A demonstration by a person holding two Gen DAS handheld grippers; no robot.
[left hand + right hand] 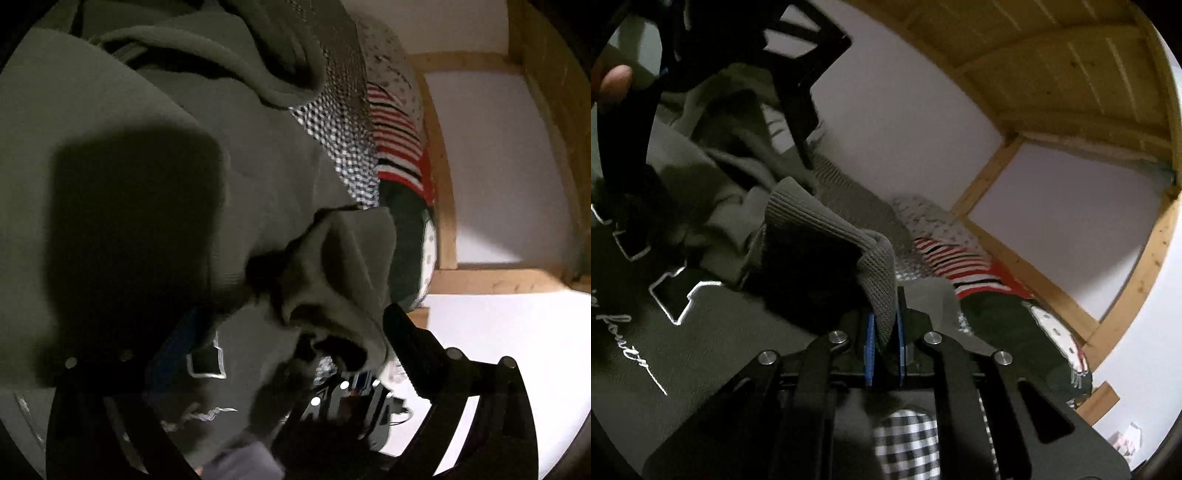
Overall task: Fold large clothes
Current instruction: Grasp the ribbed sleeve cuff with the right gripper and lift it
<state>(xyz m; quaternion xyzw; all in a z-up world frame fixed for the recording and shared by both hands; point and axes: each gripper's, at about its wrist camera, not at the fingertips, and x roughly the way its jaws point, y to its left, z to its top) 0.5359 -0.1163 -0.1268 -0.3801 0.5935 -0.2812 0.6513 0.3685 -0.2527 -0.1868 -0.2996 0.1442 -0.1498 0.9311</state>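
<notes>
An olive-green sweatshirt [122, 155] with white line print [668, 291] fills most of both views. My right gripper [885, 328] is shut on its ribbed cuff [827, 225], pinched between the blue pads [870, 343]. My left gripper [295, 332] stands wide, its right finger [402, 332] free beside bunched fabric; the left finger is buried under cloth. The fabric lies loose between the jaws, not pinched. The left gripper also shows in the right wrist view [798, 85] above the sweatshirt, held by a hand [613, 83].
A pile of other clothes lies beyond: black-and-white checked cloth [343, 147], a red, white and black striped garment [964, 266], a dark green one [1008, 314]. A wooden frame [1034, 269] and white wall [491, 166] stand behind.
</notes>
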